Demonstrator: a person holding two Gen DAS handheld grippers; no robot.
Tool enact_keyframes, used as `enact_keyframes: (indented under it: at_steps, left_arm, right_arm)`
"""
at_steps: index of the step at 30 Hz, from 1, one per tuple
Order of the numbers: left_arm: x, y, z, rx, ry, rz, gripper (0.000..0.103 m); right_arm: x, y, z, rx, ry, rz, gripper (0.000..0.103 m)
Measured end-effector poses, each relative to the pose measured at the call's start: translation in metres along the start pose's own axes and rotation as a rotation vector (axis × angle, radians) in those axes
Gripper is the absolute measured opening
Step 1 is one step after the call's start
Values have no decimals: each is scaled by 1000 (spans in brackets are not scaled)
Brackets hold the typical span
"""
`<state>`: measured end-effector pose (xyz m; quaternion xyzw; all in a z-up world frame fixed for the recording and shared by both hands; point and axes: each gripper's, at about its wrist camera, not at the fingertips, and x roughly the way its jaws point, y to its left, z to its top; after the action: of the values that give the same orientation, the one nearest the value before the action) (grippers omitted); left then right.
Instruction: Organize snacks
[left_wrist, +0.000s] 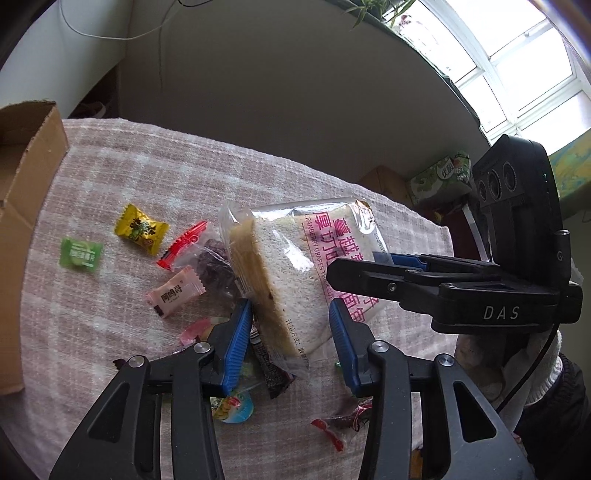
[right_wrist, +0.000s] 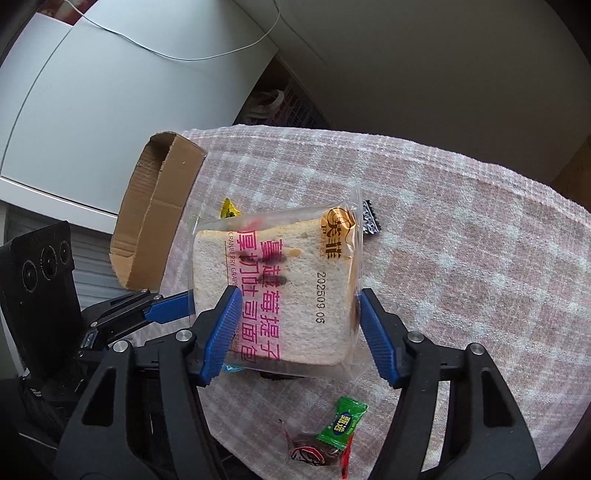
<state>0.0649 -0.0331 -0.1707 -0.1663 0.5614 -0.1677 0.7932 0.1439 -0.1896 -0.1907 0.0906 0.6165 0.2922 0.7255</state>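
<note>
Risking a slip or a crushed slice: gripping only the slack film of the packaged cranberry bread (right_wrist: 280, 291) could be letting the soft loaf sag or slide out while travelling toward the open cardboard box (right_wrist: 155, 206); pulling unevenly with two grips could also be tearing the wrapper, and swinging low could be sweeping the loose candies, such as the yellow-wrapped candy (left_wrist: 141, 229), off the checked cloth-covered surface (right_wrist: 461, 229). Holding the bread raised clear of the surface, just beside the box. Right tongs (right_wrist: 299, 336) standing about half open, blue pads pressing on both sides of the package. Left tongs (left_wrist: 291, 347) likewise partly open, clamping the package's other end, its pads pressing the bread's edges.
</note>
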Motion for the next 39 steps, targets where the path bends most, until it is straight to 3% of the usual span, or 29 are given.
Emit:
enact_keyframes:
  at_steps: [9,21,29,39]
  left_arm:
    - [-60,41,-7,-53,-112,49,42]
    - [-123,99,-27,-209,-240,153,42]
    - [-143,139,-55,-313,-269,218,42]
    - [-154,176,-64,-383,-279,287,42]
  right_arm:
    - [6,73,23,-136,-11,11,67]
    - [52,182,47,-335,35,72,67]
    - [90,242,59,-441,75,101,67]
    - [131,286,68,-515,129,105,67]
